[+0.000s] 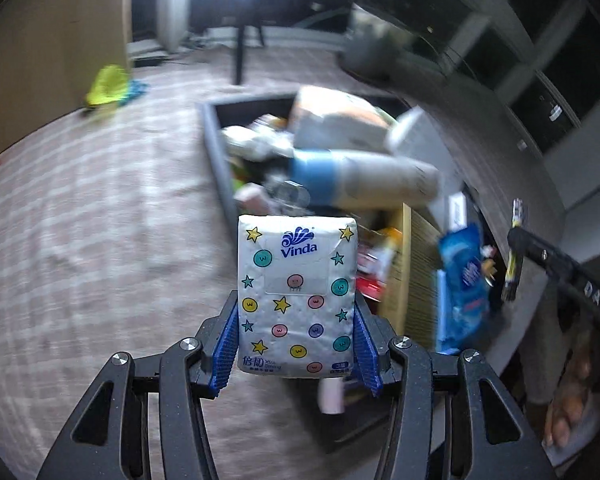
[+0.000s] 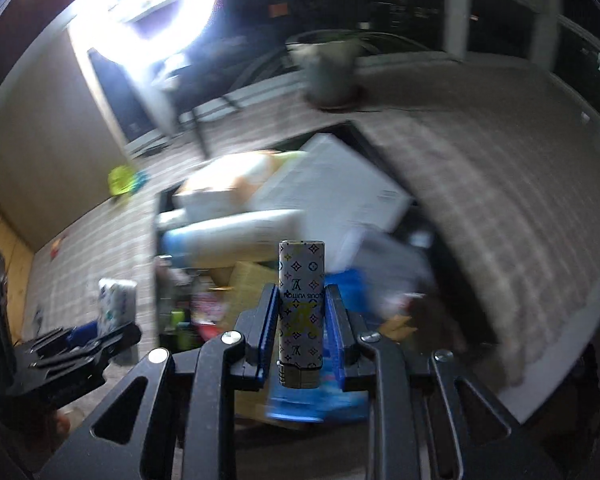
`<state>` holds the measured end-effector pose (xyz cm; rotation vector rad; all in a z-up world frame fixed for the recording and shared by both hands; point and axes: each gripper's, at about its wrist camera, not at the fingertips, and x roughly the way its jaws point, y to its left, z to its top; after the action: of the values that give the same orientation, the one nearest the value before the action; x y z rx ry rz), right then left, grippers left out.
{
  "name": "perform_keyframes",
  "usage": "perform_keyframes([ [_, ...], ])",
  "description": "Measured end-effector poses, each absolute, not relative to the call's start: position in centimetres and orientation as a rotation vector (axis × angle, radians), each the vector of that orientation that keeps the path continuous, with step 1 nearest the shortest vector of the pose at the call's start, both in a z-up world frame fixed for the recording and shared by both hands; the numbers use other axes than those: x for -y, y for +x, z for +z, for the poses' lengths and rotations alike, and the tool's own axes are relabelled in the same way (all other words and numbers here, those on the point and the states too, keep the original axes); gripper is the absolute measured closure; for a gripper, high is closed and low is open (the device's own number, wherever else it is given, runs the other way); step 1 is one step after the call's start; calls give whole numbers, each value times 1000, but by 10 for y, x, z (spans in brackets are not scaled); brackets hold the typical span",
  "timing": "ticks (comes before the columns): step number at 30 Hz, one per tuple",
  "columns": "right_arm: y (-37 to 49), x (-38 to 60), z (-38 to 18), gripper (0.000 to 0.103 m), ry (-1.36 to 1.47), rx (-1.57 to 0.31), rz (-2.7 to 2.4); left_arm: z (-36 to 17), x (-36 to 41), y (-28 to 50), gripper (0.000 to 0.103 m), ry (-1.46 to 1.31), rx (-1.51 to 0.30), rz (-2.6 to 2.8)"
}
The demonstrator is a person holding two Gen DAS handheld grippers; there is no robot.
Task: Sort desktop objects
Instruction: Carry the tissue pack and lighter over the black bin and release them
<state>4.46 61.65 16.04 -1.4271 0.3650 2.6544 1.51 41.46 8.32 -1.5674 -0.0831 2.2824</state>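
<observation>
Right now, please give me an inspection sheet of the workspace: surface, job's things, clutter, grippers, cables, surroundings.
Surface: checked carpet; no desktop in view.
Job's things: Vinda tissue pack; monogram-patterned lighter.
Clutter: dark bin crammed with a blue-banded white tube, white box, blue wipes packet.
Grippers: left gripper shut on the tissue pack; right gripper shut on the lighter.
Cables: nothing seen.
Surroundings: potted plant, dark windows, bright lamp, yellow-green object on the floor.
</observation>
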Motion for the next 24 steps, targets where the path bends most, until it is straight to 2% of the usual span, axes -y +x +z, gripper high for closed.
perform_keyframes([
  [14,50,-686,132,80,-1469,-436,2548,72,-444,31,52,-1612,7,2186],
  [15,48,-685,131,77,-1487,-424,2555,72,-445,32,51,-1618,-2,2186],
  [18,47,-681,136,49,-1464,-366,2557,74,-444,33,50,-1608,7,2200],
  [24,49,-675,154,47,-1404,-380,2608,84,-427,30,51,-1596,40,2231],
])
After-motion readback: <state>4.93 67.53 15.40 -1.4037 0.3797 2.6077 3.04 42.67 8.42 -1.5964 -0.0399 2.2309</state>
